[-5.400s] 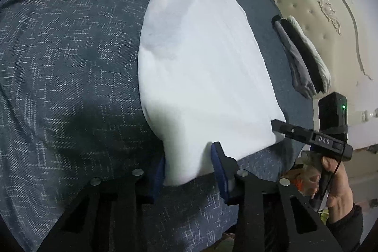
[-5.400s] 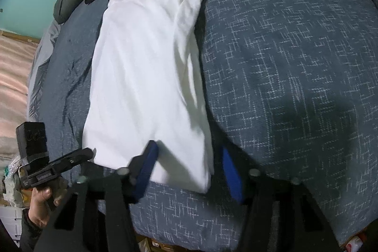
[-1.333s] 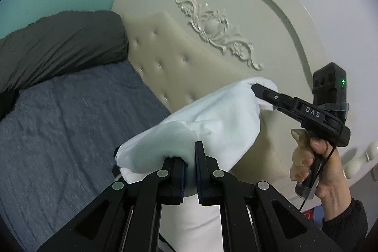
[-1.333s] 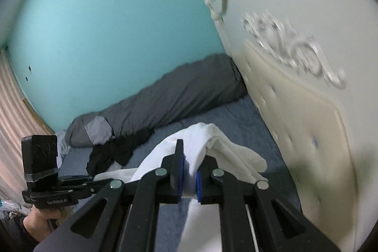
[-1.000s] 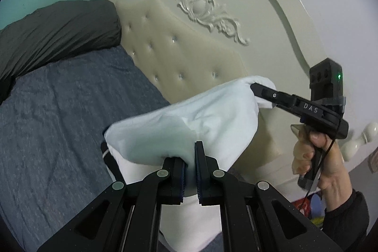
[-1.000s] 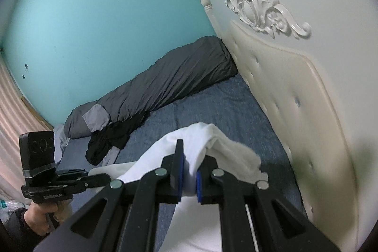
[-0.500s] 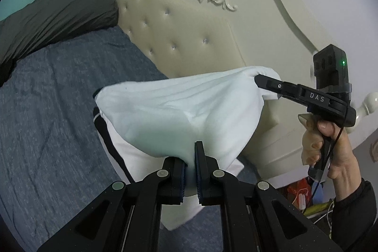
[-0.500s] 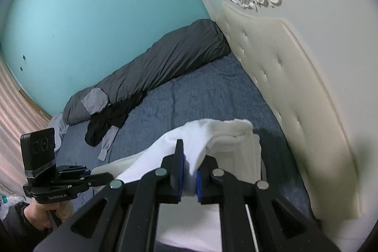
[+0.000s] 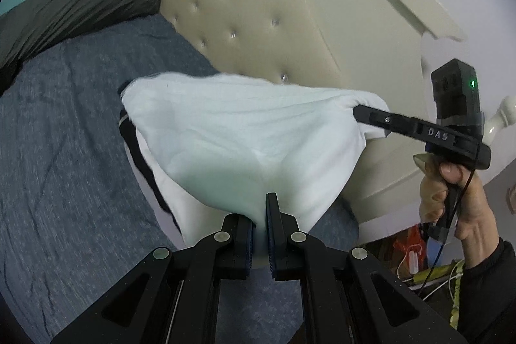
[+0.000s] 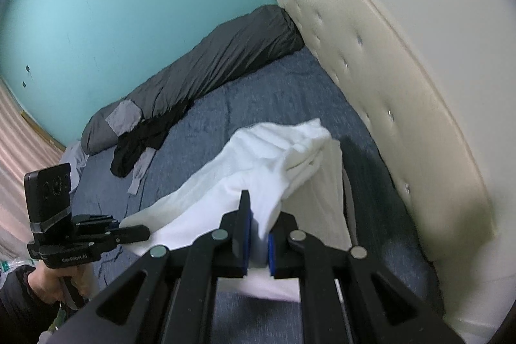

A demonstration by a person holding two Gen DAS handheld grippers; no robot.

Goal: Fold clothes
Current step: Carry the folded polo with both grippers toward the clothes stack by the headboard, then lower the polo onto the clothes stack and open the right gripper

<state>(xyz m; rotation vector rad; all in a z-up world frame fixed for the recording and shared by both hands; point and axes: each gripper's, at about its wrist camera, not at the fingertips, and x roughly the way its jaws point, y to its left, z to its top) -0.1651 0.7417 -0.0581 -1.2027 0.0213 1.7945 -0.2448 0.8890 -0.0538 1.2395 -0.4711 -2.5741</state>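
Observation:
A white folded garment (image 9: 245, 144) hangs in the air between both grippers, above the dark blue bed (image 9: 64, 182) near the headboard. My left gripper (image 9: 259, 234) is shut on its near edge. My right gripper (image 9: 358, 113) is shut on the other corner, held by a hand at the right. In the right wrist view my right gripper (image 10: 258, 234) pinches the white garment (image 10: 258, 170), and my left gripper (image 10: 142, 231) grips its far end. A dark-striped layer (image 9: 142, 157) lies under the garment's far end.
A cream tufted headboard (image 9: 258, 21) stands close behind the garment. A grey rolled duvet (image 10: 206, 66) lies along the teal wall. Dark clothes (image 10: 138, 144) lie on the bed beside it. Clutter and cables (image 9: 416, 253) sit off the bed at the right.
Both grippers have carried the garment from the bed's middle to the headboard end and are lowering it; its far end now spreads over the pile there.

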